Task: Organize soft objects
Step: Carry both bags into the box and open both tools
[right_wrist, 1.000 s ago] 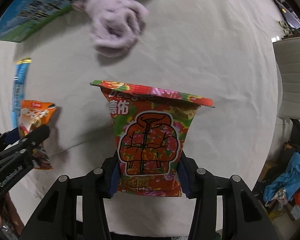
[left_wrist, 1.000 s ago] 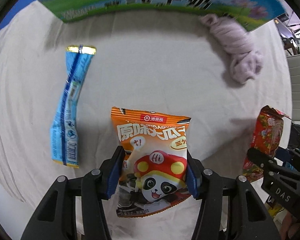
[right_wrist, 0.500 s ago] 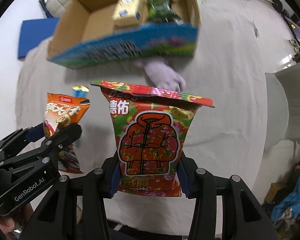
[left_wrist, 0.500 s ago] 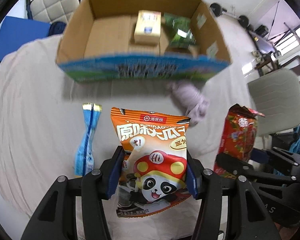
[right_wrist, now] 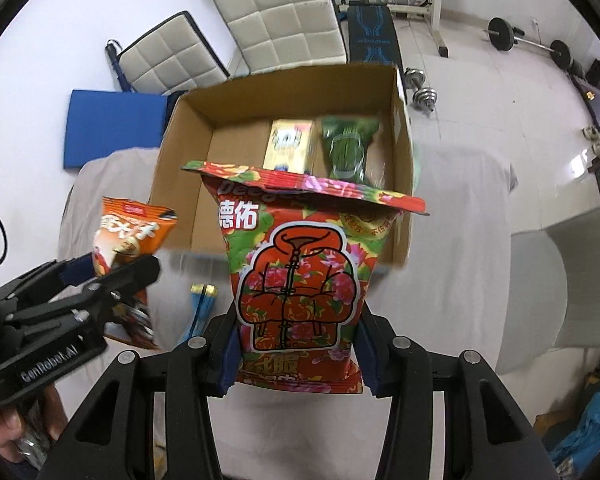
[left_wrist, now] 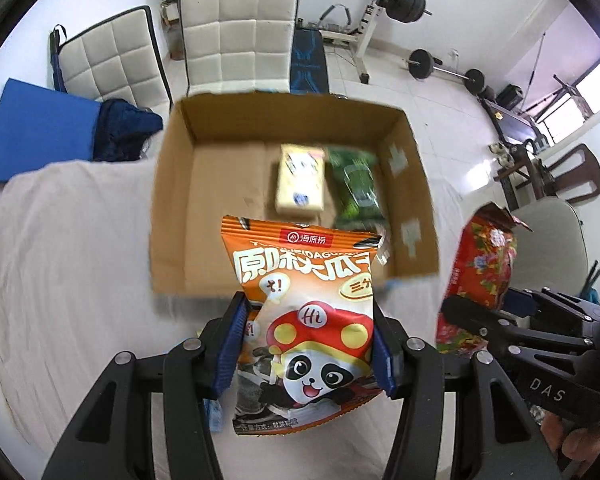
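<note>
Pinching a snack bag each, both tongs hang in the air short of the cardboard box (left_wrist: 172, 216). The left tongs (left_wrist: 308, 344) squeeze the orange panda snack bag (left_wrist: 304, 312) across its lower half, blue pads pressed into both side edges. The right tongs (right_wrist: 296, 344) clamp the red floral snack bag (right_wrist: 296, 280) the same way, low on the pack, its crimped top seal flaring free above.

Both packs look light, puffy and crinkly, likely air-filled with brittle contents, so a gentle squeeze across the sides or on the flat seal should suit better than a hard pinch in the belly; glossy film may slip if the hold loosens.

Beyond them the open box stands on the cloth-covered worktop (left_wrist: 68, 240). Inside, toward its right side, lie a pale yellow pack (left_wrist: 300, 178) and a green packet (left_wrist: 356, 184) side by side; the left part of the box floor is bare. A blue stick pack (right_wrist: 200, 304) lies on the cloth below the right tongs' view, outside the box. Padded chairs (left_wrist: 236, 40) and gym weights stand behind.
</note>
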`<state>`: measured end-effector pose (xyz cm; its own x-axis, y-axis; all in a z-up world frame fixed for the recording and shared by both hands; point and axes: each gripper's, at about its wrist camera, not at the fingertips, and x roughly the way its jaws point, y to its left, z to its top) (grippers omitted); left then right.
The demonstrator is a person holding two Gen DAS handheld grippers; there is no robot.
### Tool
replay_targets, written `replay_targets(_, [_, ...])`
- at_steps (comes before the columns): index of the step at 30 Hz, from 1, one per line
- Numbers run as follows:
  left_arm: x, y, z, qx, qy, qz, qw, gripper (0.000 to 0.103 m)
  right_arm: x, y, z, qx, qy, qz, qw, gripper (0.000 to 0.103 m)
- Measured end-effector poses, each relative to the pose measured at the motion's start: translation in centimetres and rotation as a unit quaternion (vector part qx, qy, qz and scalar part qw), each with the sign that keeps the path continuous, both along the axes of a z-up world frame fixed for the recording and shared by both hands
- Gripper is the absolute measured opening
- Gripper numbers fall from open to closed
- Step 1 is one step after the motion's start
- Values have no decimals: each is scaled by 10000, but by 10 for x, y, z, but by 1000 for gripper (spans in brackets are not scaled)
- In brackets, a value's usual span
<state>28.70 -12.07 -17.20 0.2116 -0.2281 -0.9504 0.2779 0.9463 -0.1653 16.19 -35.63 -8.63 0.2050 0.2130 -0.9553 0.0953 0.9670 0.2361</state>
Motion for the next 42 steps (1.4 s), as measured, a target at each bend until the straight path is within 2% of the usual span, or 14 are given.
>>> replay_targets(3, [24, 5, -2, 77, 22, 67, 9999, 52, 29, -1, -16, -100, 124, 16, 9999, 50])
replay_targets(9, [73, 7, -29, 260, 221, 159, 9993, 52, 75, -2, -71, -364, 568, 39, 9977, 50])
replay_targets(16, [124, 4, -89, 610, 635, 241, 9958, 52, 102, 4, -136, -477, 1151, 140, 9921, 50])
replay_targets(22, [158, 1, -130, 824, 952, 250, 9917, 52, 108, 13, -170, -504, 1479, 241, 9874, 50])
replay_targets(28, [181, 0, -154, 893, 1155, 278, 9889, 52, 107, 19, -194, -596, 1722, 393, 9825, 50])
replay_targets(33, [189, 1, -161, 956, 1192, 314, 9878, 52, 103, 20, -205, -667, 1779, 379, 9810, 50])
replay_targets(39, [193, 4, -164, 762, 1495, 381, 9851, 53, 107, 15, -208, -571, 1815, 250, 9814, 53])
replay_targets(40, [196, 5, -164, 739, 1511, 396, 9850, 54, 111, 11, -208, -561, 1818, 244, 9814, 53])
replay_targets(42, [197, 6, -161, 693, 1506, 410, 9853, 64, 113, 12, -202, -543, 1799, 224, 9819, 57])
